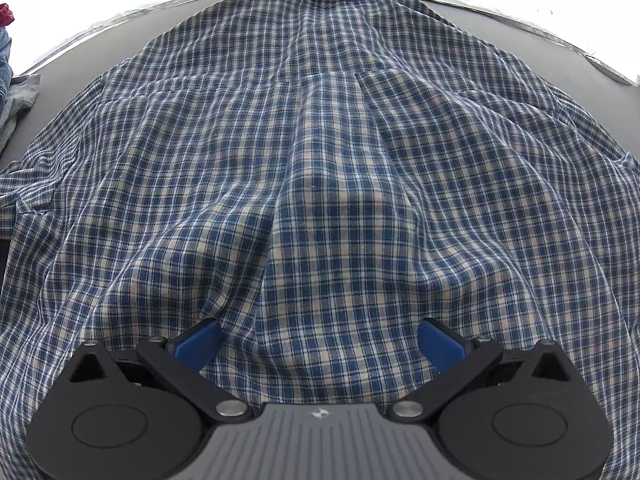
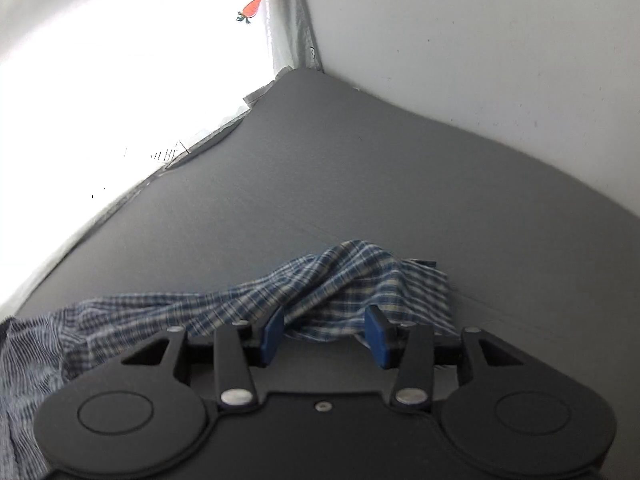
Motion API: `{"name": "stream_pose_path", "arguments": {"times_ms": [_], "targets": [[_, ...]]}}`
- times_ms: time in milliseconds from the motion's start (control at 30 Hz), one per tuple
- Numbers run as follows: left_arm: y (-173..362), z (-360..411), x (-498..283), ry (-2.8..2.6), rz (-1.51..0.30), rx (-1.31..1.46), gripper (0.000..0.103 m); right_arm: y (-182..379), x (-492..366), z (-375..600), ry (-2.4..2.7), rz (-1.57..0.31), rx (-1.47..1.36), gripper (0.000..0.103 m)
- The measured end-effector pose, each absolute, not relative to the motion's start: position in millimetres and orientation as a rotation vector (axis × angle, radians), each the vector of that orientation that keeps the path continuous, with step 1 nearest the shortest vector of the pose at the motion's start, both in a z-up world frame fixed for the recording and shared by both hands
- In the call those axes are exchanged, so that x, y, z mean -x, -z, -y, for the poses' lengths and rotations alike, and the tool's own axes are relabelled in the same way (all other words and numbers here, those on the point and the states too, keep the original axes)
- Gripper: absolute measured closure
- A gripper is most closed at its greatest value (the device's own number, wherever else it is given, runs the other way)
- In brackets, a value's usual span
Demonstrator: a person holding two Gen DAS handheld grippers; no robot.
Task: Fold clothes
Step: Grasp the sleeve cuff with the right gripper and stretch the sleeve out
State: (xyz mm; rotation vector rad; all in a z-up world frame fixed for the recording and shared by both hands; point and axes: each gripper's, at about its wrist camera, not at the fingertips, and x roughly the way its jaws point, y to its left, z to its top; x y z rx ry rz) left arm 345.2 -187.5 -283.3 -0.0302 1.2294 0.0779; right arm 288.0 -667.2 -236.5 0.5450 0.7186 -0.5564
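While plaid shirt (image 1: pixel 320 160) lies spread on grey tabletop (image 2: pixel 360 168), left gripper (image 1: pixel 320 340) fingers gape above it; right gripper (image 2: pixel 326 334) fingers parted around bunched sleeve, not pinching.

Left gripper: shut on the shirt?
No. The left gripper stands wide open above the shirt, its blue pads apart and pinching no cloth.

blown-out backlight, fisheye warp, slight blur

shirt (image 1: pixel 320 160) – on table (image 1: pixel 60 80) | clothes pile (image 1: pixel 12 92) – left edge
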Motion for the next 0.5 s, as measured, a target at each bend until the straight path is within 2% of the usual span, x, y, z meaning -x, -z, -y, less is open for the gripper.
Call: {"name": "stream_pose_path", "arguments": {"times_ms": [167, 233, 300, 367, 500], "targets": [[284.5, 186.3, -342.6, -0.082, -1.220, 0.034, 0.000, 248.8, -337.6, 674.0, 0.604, -0.769, -0.587, 0.054], [285.2, 185.6, -342.7, -0.082, -1.220, 0.034, 0.000, 259.5, -352.5, 679.1, 0.634, -0.828, -0.605, 0.058], [285.8, 185.1, -343.0, -0.082, -1.221, 0.034, 0.000, 267.6, -363.1, 683.3, 0.674, -0.847, -0.608, 0.082], [286.6, 184.5, -343.4, -0.081, -1.221, 0.034, 0.000, 262.8, -362.8, 683.0, 0.678, -0.802, -0.586, 0.098], [287.6, 183.2, -343.7, -0.078, -1.223, 0.033, 0.000, 214.6, -326.8, 666.8, 0.587, -0.519, -0.514, 0.100]]}}
